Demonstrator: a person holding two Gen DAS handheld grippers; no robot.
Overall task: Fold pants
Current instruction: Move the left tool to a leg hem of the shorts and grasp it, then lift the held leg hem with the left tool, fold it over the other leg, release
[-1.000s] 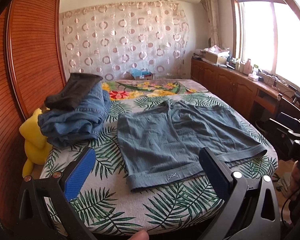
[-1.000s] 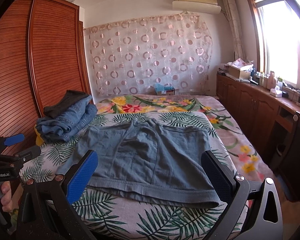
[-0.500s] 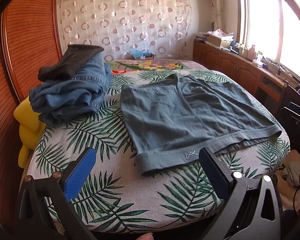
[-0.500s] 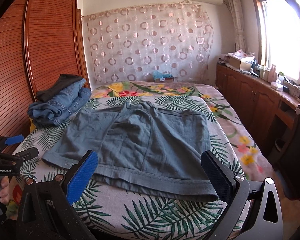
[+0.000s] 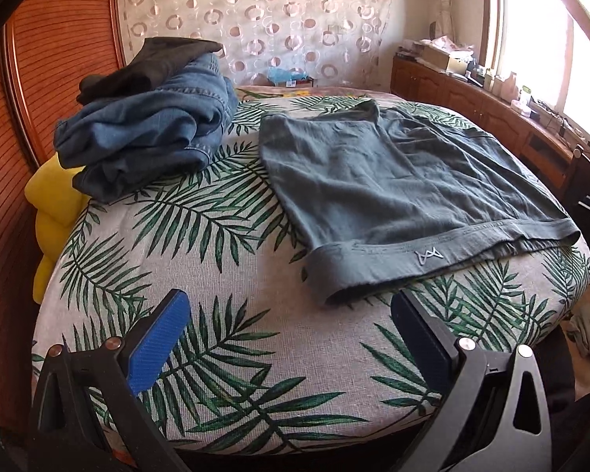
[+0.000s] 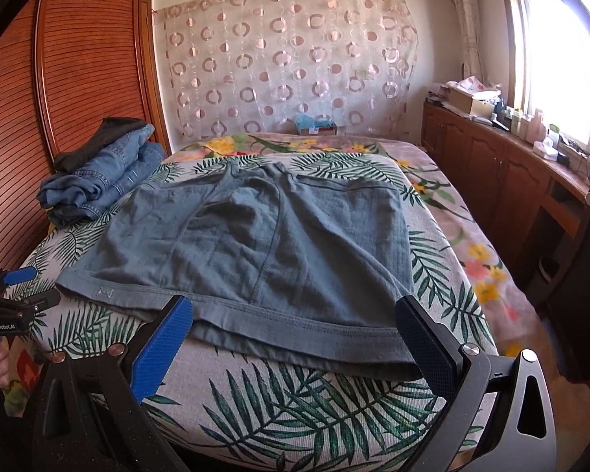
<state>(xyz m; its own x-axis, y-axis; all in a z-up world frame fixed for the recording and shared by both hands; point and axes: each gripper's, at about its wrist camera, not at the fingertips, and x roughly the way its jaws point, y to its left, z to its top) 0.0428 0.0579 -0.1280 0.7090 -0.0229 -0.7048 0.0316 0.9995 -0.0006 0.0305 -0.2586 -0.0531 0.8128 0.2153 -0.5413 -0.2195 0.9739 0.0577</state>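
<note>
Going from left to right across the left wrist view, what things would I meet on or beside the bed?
Yellow plush toy → pile of folded jeans → grey-green shorts spread flat → wooden cabinets under the window.

Grey-blue shorts [image 5: 393,173] on green palm-leaf sheet [image 5: 224,314], blue denim pile [image 5: 149,129], blue pads [image 6: 161,346], pink-ringed curtain [image 6: 287,59].

Bright daylight from window [image 6: 562,59] at right, blown out with glare. Bed [image 5: 255,354] evenly lit, soft shadows. Strong fisheye bending, dark vignetted corners. Focus sharp.
</note>
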